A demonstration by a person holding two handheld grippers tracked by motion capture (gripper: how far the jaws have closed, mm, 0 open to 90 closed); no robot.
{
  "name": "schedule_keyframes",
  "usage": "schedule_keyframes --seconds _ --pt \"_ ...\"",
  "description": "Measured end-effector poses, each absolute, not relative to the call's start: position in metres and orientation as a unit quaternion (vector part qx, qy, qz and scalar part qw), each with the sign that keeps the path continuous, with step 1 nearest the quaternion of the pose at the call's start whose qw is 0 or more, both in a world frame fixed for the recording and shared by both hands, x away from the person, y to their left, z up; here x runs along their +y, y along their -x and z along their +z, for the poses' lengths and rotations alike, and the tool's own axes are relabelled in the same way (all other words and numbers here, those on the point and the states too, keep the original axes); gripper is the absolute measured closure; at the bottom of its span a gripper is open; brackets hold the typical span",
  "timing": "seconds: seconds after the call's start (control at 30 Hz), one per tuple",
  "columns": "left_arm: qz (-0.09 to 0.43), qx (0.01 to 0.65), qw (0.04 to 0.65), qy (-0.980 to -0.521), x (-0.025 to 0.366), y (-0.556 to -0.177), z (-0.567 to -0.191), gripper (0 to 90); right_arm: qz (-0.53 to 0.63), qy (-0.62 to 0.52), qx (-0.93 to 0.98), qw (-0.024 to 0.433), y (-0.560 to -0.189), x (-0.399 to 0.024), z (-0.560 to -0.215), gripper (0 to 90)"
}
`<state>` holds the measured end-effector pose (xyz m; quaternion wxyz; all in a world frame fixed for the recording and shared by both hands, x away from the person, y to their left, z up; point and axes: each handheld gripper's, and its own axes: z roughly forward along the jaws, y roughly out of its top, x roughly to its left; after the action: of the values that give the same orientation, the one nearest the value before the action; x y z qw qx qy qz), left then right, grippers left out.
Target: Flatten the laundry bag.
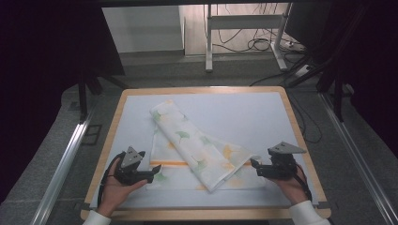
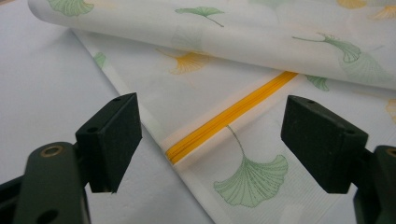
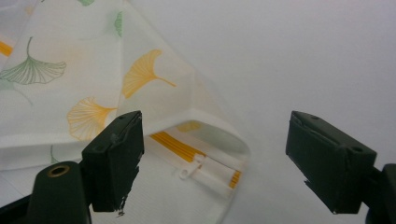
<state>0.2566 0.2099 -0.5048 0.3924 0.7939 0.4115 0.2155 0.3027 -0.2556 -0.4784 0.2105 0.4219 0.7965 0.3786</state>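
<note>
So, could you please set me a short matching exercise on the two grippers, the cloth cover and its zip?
Things:
1. left gripper
2. right gripper
3. cloth cover
4. zip pull

Descriptions:
A. white, under a lifted fold
B. open, at the cover's edge where the orange stripe ends
C. ginkgo leaf print, partly folded over itself
D. open, at the cover's folded corner

Pairs: 1-B, 2-D, 3-C, 4-A

One pillowcase (image 1: 197,147), one table (image 1: 263,112), two grippers.
</note>
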Motion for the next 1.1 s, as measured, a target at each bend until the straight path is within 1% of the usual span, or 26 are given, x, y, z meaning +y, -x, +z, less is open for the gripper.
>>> schedule_keyframes --seconds 0.17,0.37,0.53,0.6,0.77,1.1 --pt "0.221 0.403 0.388 -0.799 0.202 -0.252 -0.504 22.2 0.393 -0.408 0.798 0.205 -0.297 -0.249 -0.476 24.0" --pt "0.22 0.401 0.382 -0.803 0.19 -0.25 -0.507 23.2 0.412 -0.402 0.796 0.189 -0.296 -0.257 -0.473 27.7" --pt "0.22 0.392 0.372 -0.812 0.186 -0.249 -0.51 23.3 0.414 -0.405 0.796 0.179 -0.297 -0.26 -0.472 28.9" --pt "0.216 0.394 0.38 -0.809 0.188 -0.248 -0.509 23.6 0.416 -0.402 0.796 0.178 -0.298 -0.257 -0.468 29.7" --pt "0.212 0.392 0.373 -0.814 0.188 -0.246 -0.512 23.6 0.42 -0.392 0.8 0.172 -0.299 -0.247 -0.462 31.4" --pt "0.208 0.388 0.367 -0.819 0.186 -0.247 -0.514 24.4 0.417 -0.383 0.809 0.157 -0.302 -0.236 -0.461 31.7"
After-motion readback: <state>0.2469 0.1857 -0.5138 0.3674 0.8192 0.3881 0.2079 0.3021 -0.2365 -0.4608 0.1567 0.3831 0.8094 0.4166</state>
